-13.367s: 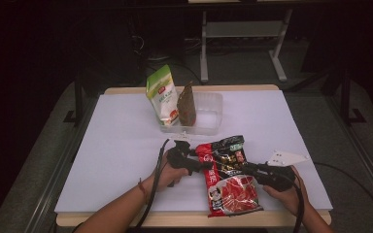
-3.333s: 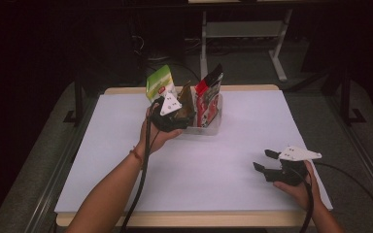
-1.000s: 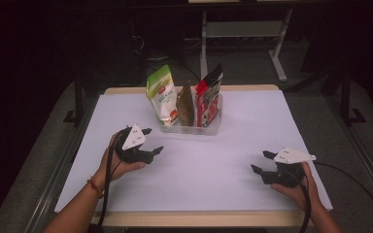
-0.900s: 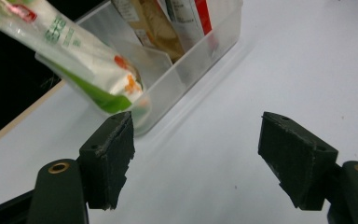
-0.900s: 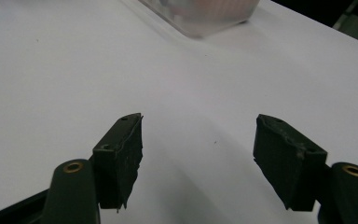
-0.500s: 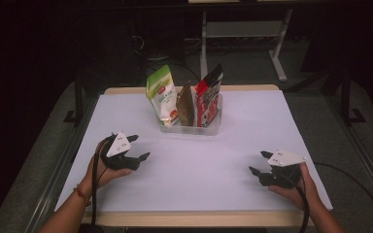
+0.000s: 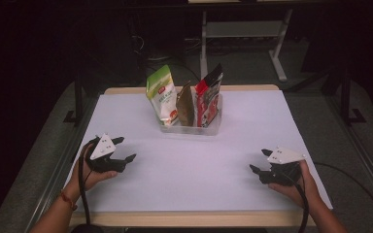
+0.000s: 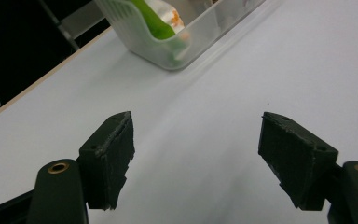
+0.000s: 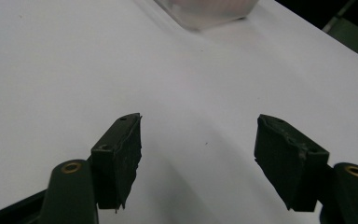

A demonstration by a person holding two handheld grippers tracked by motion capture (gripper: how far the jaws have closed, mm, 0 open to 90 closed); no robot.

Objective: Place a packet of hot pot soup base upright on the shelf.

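A clear plastic bin (image 7: 212, 127) stands at the back middle of the white table. Upright in it are a green-and-white pouch (image 7: 161, 96), a brown pouch (image 7: 185, 104) and a red-and-black pouch (image 7: 208, 97). My left gripper (image 7: 125, 148) rests low over the table's left side, open, with nothing between its jaws; its own view shows the bin's corner (image 8: 177, 44) and the green pouch (image 8: 154, 24) ahead. My right gripper (image 7: 258, 162) sits near the front right, also open and empty, with the bin's base (image 9: 209, 11) far ahead.
The white table top (image 7: 199, 170) has a wooden front edge. Beyond the table stand a desk frame (image 7: 243, 29) and dark floor with cables. A cable trails from each gripper toward the person.
The left hand has drawn its gripper away from the bin, leftward and toward the table's front edge. The right gripper has stayed in place. The red pouch stays in the bin.
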